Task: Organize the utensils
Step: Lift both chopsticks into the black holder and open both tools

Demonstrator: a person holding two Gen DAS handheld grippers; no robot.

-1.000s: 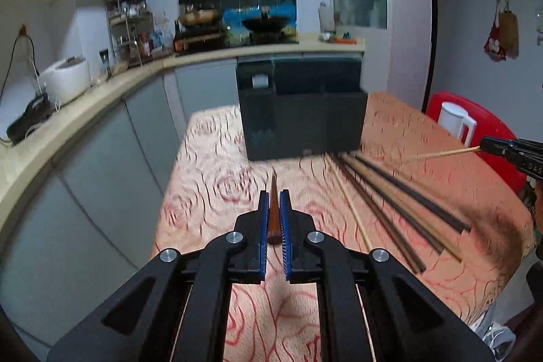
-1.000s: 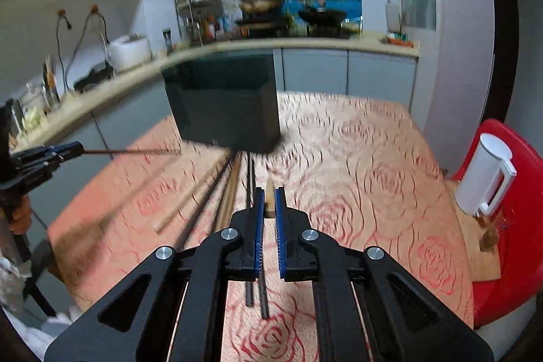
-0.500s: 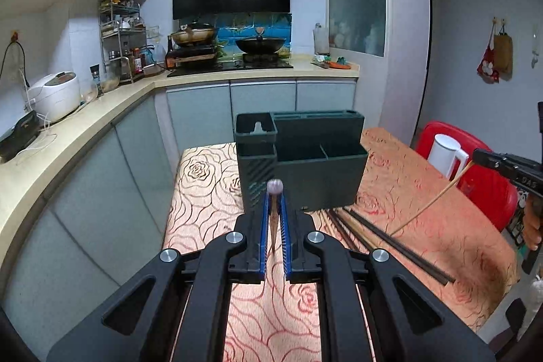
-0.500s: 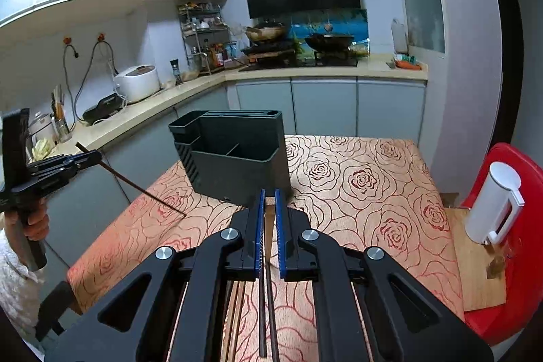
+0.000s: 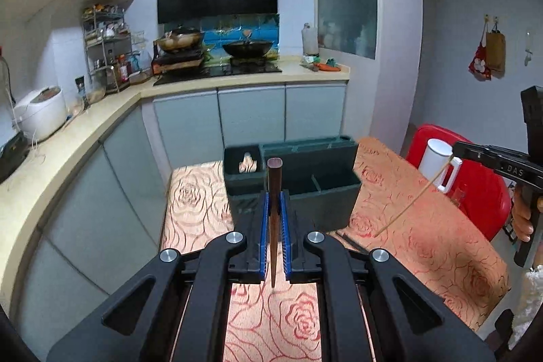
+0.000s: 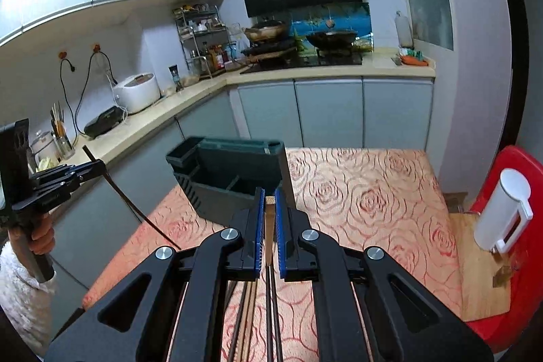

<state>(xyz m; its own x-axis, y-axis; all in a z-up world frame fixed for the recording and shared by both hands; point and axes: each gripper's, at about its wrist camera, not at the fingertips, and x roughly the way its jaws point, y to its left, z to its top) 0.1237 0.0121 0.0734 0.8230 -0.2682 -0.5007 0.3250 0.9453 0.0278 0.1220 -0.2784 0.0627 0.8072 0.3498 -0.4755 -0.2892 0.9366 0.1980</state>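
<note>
Left gripper (image 5: 275, 192): jaws pressed together on a dark chopstick (image 5: 274, 209), pinched partway along. Its butt end stands above the fingertips and its tip hangs below, clear of the bench (image 5: 424, 243). One second ago this chopstick lay nearly level just over the cloth; now it is raised and tilted steeply.

Right gripper (image 6: 268, 202): jaws pressed together on a pale chopstick (image 6: 269, 226), square end showing just above the blue pads (image 6: 259, 226). In the left view the same stick (image 5: 412, 202) slants down from the right gripper (image 5: 456, 151), tip in the air. A second ago it was held almost level; it now hangs at a slope.

Both grippers sit higher than before: the bench has dropped lower in both views, and more of the kitchen wall and cupboards shows.

Organizer (image 5: 305, 178) stands on the bench beyond the left gripper, compartments open to view; a second ago it was blurred and filled the middle of the frame.

Remaining chopsticks (image 6: 271, 311) lie on the cloth below the right gripper.

Mug (image 5: 437, 165) on the red stool (image 5: 482, 192), beside the bench.
</note>
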